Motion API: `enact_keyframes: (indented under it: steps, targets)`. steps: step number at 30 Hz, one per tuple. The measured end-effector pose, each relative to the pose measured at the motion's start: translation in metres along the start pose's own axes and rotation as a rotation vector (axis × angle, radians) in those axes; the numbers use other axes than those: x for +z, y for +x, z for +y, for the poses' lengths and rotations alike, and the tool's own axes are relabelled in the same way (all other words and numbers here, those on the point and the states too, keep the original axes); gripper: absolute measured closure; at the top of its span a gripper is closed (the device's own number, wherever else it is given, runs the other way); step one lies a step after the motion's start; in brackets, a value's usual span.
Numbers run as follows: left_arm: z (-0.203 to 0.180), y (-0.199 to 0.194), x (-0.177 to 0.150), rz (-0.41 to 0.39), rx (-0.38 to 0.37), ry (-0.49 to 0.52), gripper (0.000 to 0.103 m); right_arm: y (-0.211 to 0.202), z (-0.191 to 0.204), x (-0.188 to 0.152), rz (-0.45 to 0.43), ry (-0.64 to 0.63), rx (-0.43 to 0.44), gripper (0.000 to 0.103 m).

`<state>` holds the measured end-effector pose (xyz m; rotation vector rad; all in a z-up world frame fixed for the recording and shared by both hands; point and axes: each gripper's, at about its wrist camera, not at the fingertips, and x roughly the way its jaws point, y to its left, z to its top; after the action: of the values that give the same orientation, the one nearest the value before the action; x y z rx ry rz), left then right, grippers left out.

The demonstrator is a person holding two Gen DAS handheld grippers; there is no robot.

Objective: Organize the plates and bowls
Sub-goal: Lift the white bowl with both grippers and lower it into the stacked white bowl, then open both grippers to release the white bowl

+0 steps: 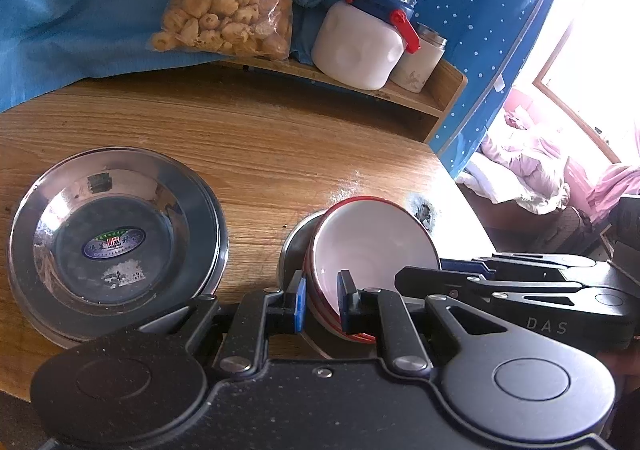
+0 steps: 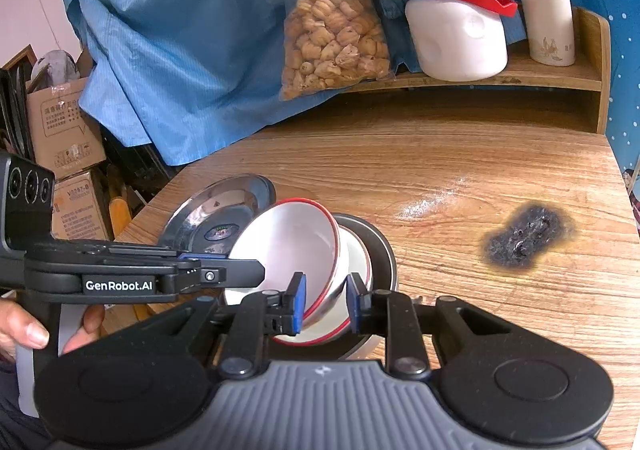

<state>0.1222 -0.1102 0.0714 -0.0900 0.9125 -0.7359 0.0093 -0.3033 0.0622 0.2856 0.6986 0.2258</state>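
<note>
A white bowl with a red rim (image 1: 372,246) (image 2: 288,246) is tilted up over a steel bowl (image 1: 294,246) (image 2: 380,250) on the wooden table. My left gripper (image 1: 322,300) is shut on the near rim of the white bowl. My right gripper (image 2: 326,304) is shut on the same stack's rim; a second white bowl (image 2: 356,262) shows under the first. A steel plate with a blue sticker (image 1: 116,242) (image 2: 218,214) lies to the left.
A wooden shelf (image 2: 540,70) at the back holds a bag of snacks (image 2: 334,38), a white jug with a blue lid (image 2: 456,26) and a white flask (image 2: 548,22). Blue cloth (image 2: 168,34) hangs behind. A burn mark (image 2: 528,238) scars the table. Cardboard boxes (image 2: 64,138) stand left.
</note>
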Motion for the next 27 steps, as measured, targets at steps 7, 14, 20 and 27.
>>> enact_keyframes:
  steps: [7, 14, 20, 27]
  targets:
    - [-0.003, 0.002, 0.001, 0.008, 0.009, 0.025, 0.087, -0.001, 0.005, 0.0, -0.007, -0.041, -0.036, 0.076]
    - [-0.004, 0.003, 0.002, 0.004, 0.013, 0.028, 0.087, -0.002, 0.003, -0.001, -0.008, -0.053, -0.059, 0.072]
    - [-0.004, 0.002, 0.002, -0.002, 0.007, 0.024, 0.085, -0.002, 0.002, 0.0, -0.011, -0.056, -0.049, 0.071]
    - [-0.006, -0.008, 0.005, -0.036, 0.006, 0.025, 0.067, -0.009, 0.001, -0.001, -0.021, -0.059, -0.03, 0.058]
